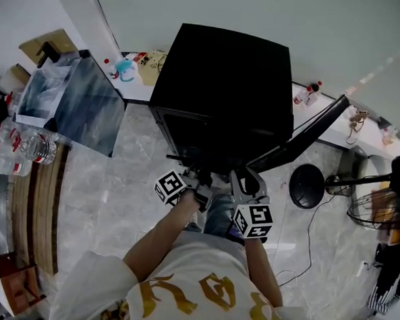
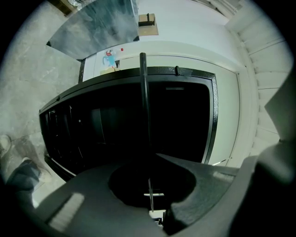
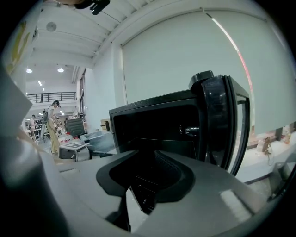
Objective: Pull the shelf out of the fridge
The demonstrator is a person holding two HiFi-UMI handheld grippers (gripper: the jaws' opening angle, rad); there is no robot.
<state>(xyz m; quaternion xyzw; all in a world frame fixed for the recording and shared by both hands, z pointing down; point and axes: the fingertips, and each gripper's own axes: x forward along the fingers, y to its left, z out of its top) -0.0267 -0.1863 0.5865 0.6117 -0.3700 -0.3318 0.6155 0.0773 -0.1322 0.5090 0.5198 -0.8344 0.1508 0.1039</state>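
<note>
**Desk:** What is in the frame?

**Photographer:** A person stands at a black fridge (image 1: 222, 76). Its door (image 1: 302, 138) is swung wide to the right, and the person has a hand-held gripper in each hand at the dark opening. The shelf (image 2: 144, 102) lies in that opening, and its front edge seems to stand a little proud of the fridge's front.

**Desk:** Who has hold of it?

**Photographer:** The left hand-held gripper (image 2: 149, 159) is rolled on its side and appears clamped on the shelf's front edge, one jaw above and one below. The right hand-held gripper (image 3: 145, 152) hangs just beside it. Its jaws are apart, with only the fridge's dark inside between them.

**Desk:** How will the shelf handle?

**Photographer:** By its look it is thin, flat and stiff, and probably light. I cannot tell what it is made of, but if it is glass it will be slick and breakable. The best hold is likely the front edge near the middle, with the shelf kept level and drawn straight out. The free gripper would do well to take the edge alongside. As the back comes free of the fridge, the shelf could tip.

**Desk:** And its looks?

**Photographer:** It is seen edge-on, a slim dark strip running across the whole opening. There is a pale glint where it passes between the left jaws.
</note>
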